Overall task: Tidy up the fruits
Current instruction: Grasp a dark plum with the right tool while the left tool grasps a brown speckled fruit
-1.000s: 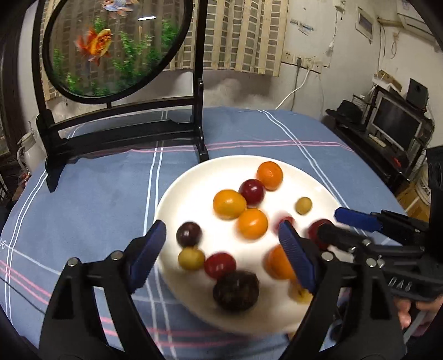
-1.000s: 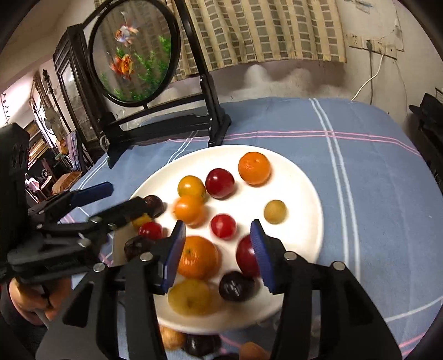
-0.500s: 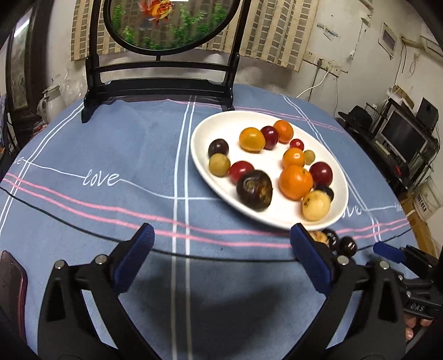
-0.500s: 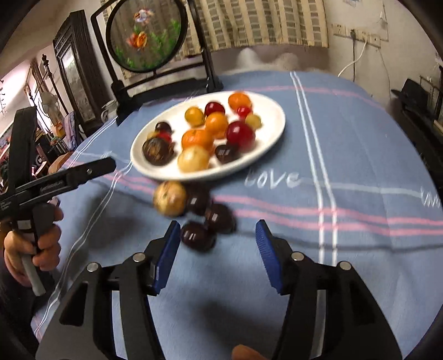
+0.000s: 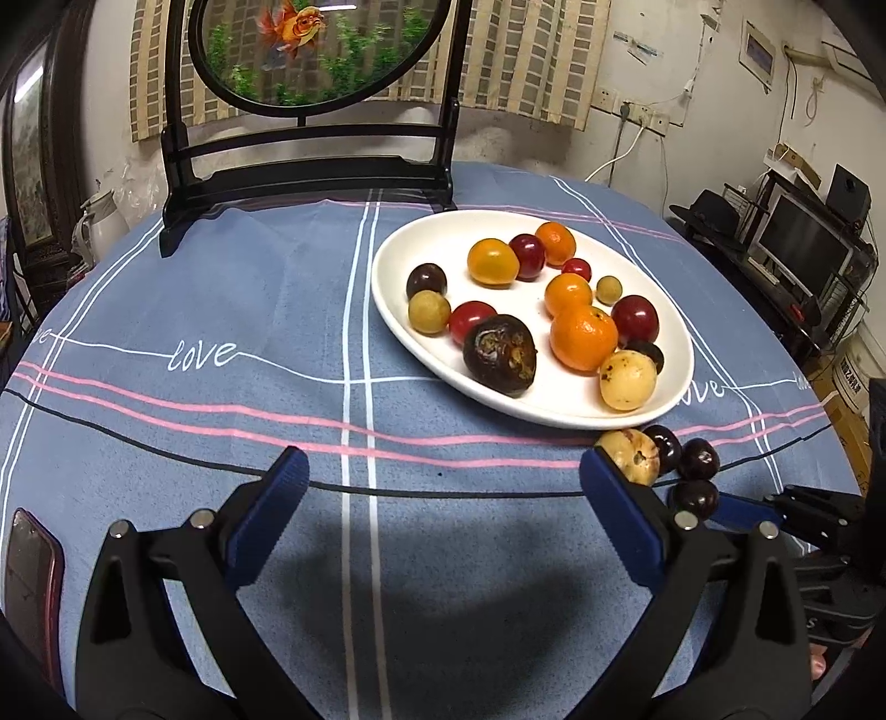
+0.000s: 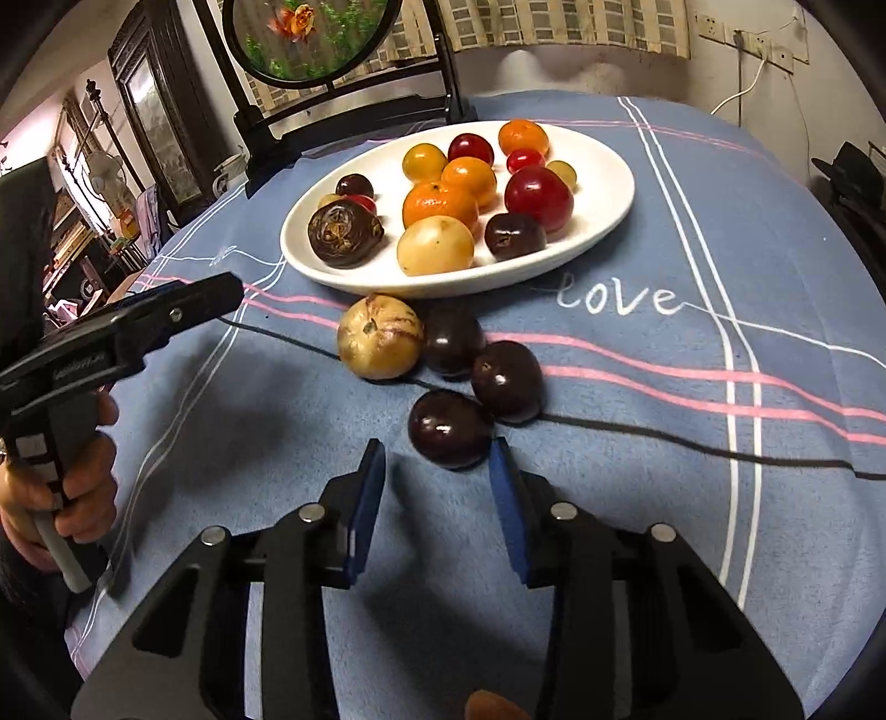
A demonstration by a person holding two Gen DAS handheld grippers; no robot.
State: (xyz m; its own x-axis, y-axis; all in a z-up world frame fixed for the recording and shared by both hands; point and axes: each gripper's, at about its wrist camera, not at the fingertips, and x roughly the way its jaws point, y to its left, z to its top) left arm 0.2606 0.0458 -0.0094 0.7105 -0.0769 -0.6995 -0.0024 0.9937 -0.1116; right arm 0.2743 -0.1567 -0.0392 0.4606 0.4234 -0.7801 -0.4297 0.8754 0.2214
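Note:
A white plate (image 5: 398,310) on the blue tablecloth holds several fruits: oranges, red and dark plums, small yellow ones. Beside its near rim on the cloth lie a pale yellow fruit (image 6: 381,337) and three dark plums. My left gripper (image 5: 443,471) is open wide over bare cloth, short of the plate, with nothing between its fingers. My right gripper (image 6: 437,450) is low over the cloth and its jaws are closing. The nearest dark plum (image 6: 449,427) sits at its fingertips, partly between them, with a gap at the left pad. The same plum (image 5: 695,498) appears in the left wrist view.
A round goldfish screen (image 5: 310,50) on a black stand stands behind the plate. A phone (image 5: 27,581) lies at the table's left edge. A person's hand (image 6: 83,487) holds the left gripper's handle. An orange fruit (image 6: 487,711) peeks in at the right wrist view's bottom.
Both grippers drew back from above the plate to the near side of the table and sank. The left jaws spread wider. The right jaws narrowed and came up to the nearest dark plum.

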